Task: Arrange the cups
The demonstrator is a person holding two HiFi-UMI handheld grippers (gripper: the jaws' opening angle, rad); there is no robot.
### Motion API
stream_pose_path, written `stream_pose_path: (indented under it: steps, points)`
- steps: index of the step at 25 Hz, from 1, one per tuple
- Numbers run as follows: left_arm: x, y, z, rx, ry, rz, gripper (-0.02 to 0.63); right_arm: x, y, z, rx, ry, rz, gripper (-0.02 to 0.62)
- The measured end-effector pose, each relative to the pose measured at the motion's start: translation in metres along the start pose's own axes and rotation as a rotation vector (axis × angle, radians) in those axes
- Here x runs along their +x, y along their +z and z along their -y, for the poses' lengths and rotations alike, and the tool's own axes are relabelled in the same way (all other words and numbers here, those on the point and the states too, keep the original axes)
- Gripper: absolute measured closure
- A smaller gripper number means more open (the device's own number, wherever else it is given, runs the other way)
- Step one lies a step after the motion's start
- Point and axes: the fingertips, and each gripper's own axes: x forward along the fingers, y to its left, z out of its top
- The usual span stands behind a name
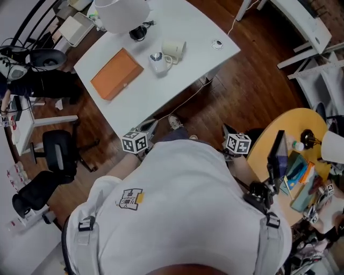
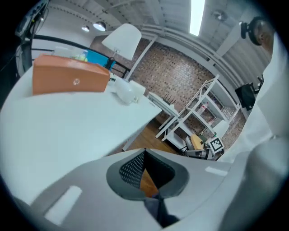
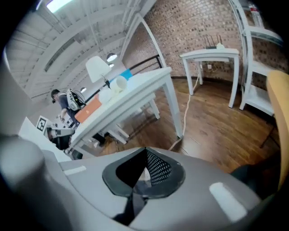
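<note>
Two white cups stand close together on the white table (image 1: 188,27): a mug (image 1: 158,63) upright and a cream cup (image 1: 174,49) lying on its side. My left gripper (image 1: 151,127) and right gripper (image 1: 226,130) hang low in front of my body, over the wooden floor and short of the table's near edge. Both are shut with nothing between the jaws. In the left gripper view the cups (image 2: 128,92) show small beyond an orange box (image 2: 70,80). The right gripper view has a cup (image 3: 118,84) on the table top (image 3: 135,92), far from the shut gripper (image 3: 144,173).
An orange box (image 1: 116,73), a white lamp (image 1: 121,14), a black item (image 1: 138,33) and a small round disc (image 1: 217,44) share the table. A cable (image 1: 188,98) runs under it. A cluttered yellow round table (image 1: 301,123) is at my right, office chairs (image 1: 59,156) at my left.
</note>
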Motion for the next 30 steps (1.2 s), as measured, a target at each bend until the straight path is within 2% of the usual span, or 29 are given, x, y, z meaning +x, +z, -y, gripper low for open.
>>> stream_pose_path:
  steps: [3, 6, 8, 11, 13, 15, 17, 19, 20, 22, 25, 28, 30]
  points:
    - [0.006, 0.045, -0.001, 0.044, -0.006, 0.086, 0.606, 0.021, 0.087, -0.052, 0.006, 0.156, 0.113, 0.595]
    - [0.01, 0.089, -0.005, 0.025, 0.001, 0.184, 0.606, 0.04, 0.153, -0.108, 0.026, 0.308, 0.158, 0.595]
    - [0.016, 0.114, -0.013, 0.018, 0.027, 0.218, 0.606, 0.061, 0.186, -0.138, 0.005, 0.357, 0.146, 0.595]
    - [0.027, 0.141, -0.02, 0.013, 0.07, 0.22, 0.605, 0.09, 0.217, -0.173, -0.061, 0.381, 0.086, 0.595]
    - [0.037, 0.161, -0.02, 0.013, 0.085, 0.214, 0.564, 0.104, 0.232, -0.192, -0.113, 0.411, 0.04, 0.594]
    - [0.047, 0.184, -0.02, 0.045, 0.101, 0.21, 0.48, 0.117, 0.242, -0.21, -0.147, 0.457, -0.02, 0.541]
    - [0.057, 0.204, -0.022, 0.13, 0.124, 0.182, 0.413, 0.128, 0.245, -0.225, -0.184, 0.507, -0.089, 0.502]
    - [0.069, 0.218, -0.027, 0.223, 0.146, 0.117, 0.329, 0.137, 0.244, -0.234, -0.232, 0.538, -0.159, 0.451]
    - [0.076, 0.224, -0.03, 0.244, 0.154, 0.082, 0.292, 0.142, 0.243, -0.236, -0.246, 0.549, -0.194, 0.429]
    - [0.087, 0.235, -0.036, 0.204, 0.168, 0.031, 0.288, 0.151, 0.24, -0.237, -0.252, 0.568, -0.254, 0.409]
    - [0.106, 0.235, -0.05, 0.057, 0.217, -0.038, 0.287, 0.162, 0.241, -0.235, -0.272, 0.57, -0.3, 0.402]
    - [0.122, 0.223, -0.066, -0.003, 0.303, -0.106, 0.259, 0.167, 0.244, -0.232, -0.288, 0.574, -0.324, 0.402]
    - [0.132, 0.217, -0.073, -0.051, 0.329, -0.123, 0.241, 0.17, 0.247, -0.229, -0.298, 0.577, -0.338, 0.402]
